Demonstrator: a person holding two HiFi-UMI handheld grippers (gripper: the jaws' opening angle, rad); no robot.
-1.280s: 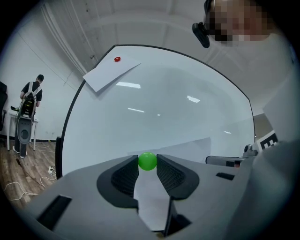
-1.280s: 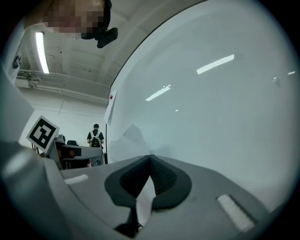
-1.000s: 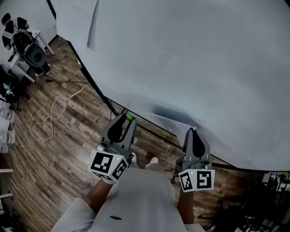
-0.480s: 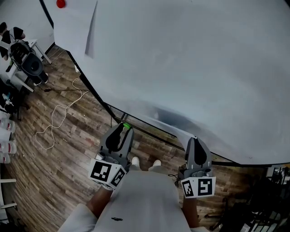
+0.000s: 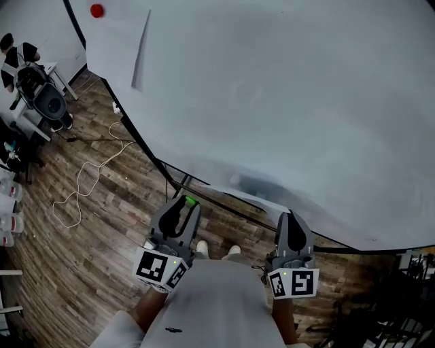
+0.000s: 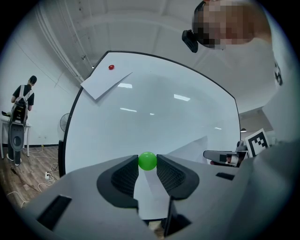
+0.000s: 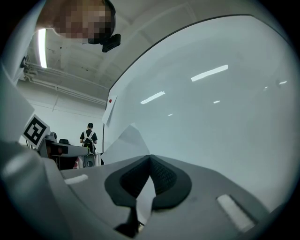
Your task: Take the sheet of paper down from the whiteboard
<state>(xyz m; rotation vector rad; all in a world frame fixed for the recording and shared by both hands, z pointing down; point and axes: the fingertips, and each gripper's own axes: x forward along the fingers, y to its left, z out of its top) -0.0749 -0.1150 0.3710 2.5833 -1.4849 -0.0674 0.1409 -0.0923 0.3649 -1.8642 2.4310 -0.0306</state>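
Observation:
My left gripper is shut on a small green ball-shaped magnet, pinched between the jaw tips just in front of the whiteboard. My right gripper is shut on a white sheet of paper, whose loose corner stands off the board's lower edge between the two grippers. The left gripper view shows that sheet leading across to the right gripper. A second sheet hangs at the board's upper left under a red magnet.
The whiteboard's dark lower frame runs just ahead of both grippers over a wooden floor with a white cable. A person stands by a chair and table at the far left. Dark equipment sits at the lower right.
Both grippers keep almost still with their holds unchanged. The head view has tipped, so the red magnet and more of the upper-left sheet have come into sight.

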